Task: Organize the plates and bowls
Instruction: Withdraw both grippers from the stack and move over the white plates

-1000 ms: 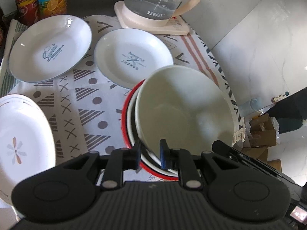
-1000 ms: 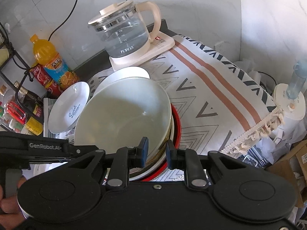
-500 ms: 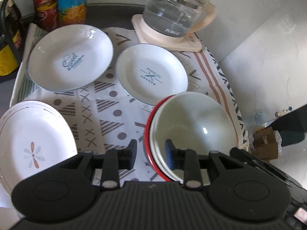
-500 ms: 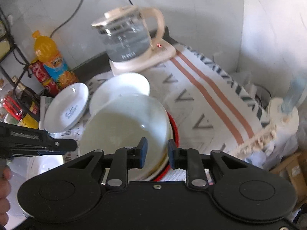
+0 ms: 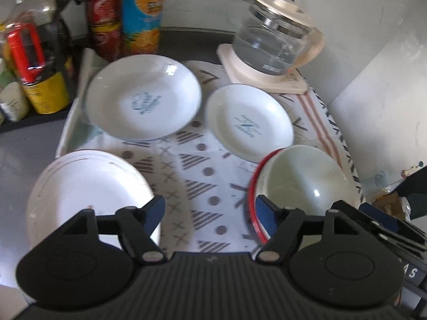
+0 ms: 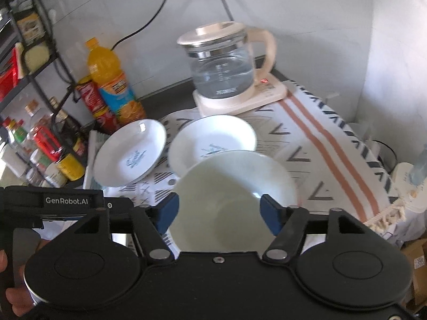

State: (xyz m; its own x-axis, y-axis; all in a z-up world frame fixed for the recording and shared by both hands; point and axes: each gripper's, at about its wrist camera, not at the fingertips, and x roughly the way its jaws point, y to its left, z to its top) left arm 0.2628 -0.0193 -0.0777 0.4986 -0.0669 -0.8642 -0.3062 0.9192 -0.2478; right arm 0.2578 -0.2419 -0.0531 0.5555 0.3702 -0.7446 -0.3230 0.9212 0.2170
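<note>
Both hand-held grippers, left (image 5: pixel 209 212) and right (image 6: pixel 217 212), are opening, empty; the pale green glass bowl (image 6: pixel 234 186) sits nested in the red-rimmed stack (image 5: pixel 252 202). Next, probably gathering the white plates (image 5: pixel 144 104).

Both wrist cameras look steeply down, close over the table; each frames the bowl (image 5: pixel 304 184) (image 6: pixel 234 186) and kettle (image 5: pixel 272 42) (image 6: pixel 221 66).
</note>
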